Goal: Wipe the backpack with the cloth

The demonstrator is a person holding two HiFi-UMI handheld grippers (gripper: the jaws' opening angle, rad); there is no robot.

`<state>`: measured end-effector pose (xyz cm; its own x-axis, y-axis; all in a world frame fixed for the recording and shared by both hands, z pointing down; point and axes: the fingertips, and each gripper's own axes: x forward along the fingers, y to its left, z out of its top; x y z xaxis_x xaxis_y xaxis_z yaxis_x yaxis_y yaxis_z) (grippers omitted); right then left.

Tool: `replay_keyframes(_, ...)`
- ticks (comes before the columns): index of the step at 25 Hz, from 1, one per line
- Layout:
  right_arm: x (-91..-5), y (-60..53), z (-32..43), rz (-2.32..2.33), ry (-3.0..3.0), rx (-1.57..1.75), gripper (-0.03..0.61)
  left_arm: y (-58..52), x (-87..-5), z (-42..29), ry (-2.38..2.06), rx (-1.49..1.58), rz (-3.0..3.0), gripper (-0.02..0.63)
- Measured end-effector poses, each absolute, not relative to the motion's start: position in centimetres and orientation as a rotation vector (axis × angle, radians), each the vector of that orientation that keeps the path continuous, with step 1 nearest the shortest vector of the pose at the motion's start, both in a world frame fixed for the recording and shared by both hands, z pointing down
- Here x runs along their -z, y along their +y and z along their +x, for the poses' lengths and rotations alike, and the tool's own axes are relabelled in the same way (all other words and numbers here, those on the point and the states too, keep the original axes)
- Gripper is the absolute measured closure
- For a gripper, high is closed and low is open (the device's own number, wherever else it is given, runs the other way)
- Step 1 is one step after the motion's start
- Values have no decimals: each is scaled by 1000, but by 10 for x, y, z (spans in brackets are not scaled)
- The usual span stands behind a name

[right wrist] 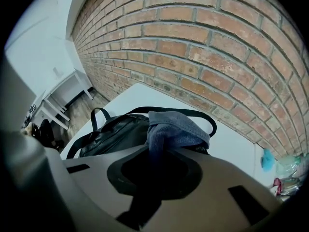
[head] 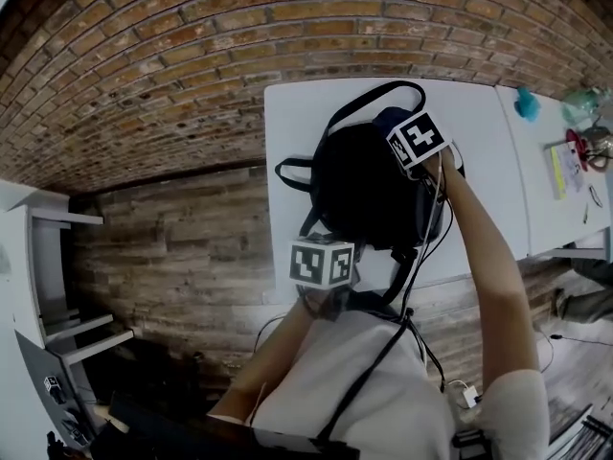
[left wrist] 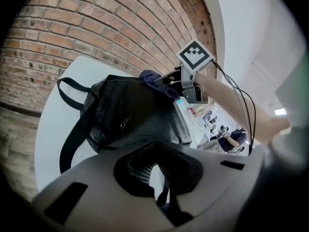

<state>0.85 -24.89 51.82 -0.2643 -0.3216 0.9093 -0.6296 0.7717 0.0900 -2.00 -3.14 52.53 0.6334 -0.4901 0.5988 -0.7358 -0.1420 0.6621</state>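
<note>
In the head view a black backpack (head: pixel 364 190) lies on a white table (head: pixel 479 161) set against a brick wall (head: pixel 192 46). The right gripper (head: pixel 419 144) sits at the bag's 1 o'clock edge, on a blue cloth (head: pixel 391 119). The left gripper (head: pixel 321 264) is at the bag's 7 o'clock edge. In the left gripper view, the left gripper (left wrist: pixel 159 178) has its jaws drawn in on a thin dark strap (left wrist: pixel 165 195) of the backpack (left wrist: pixel 130 117), which fills the 12 o'clock side. The cloth (left wrist: pixel 152 76) and right gripper (left wrist: pixel 190 74) show beyond it at 1 o'clock. In the right gripper view, the right gripper (right wrist: pixel 157 170) pinches the bunched cloth (right wrist: pixel 176 129) between its jaws. The cloth rests on top of the backpack (right wrist: pixel 113 132), which stretches toward 10 o'clock.
</note>
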Motion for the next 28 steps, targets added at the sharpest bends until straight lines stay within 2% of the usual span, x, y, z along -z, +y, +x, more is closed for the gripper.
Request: replay_keyframes(28,-511,-107,20,618,-1942,-320,532,-34,-532,-21,-925,-308,1816,612)
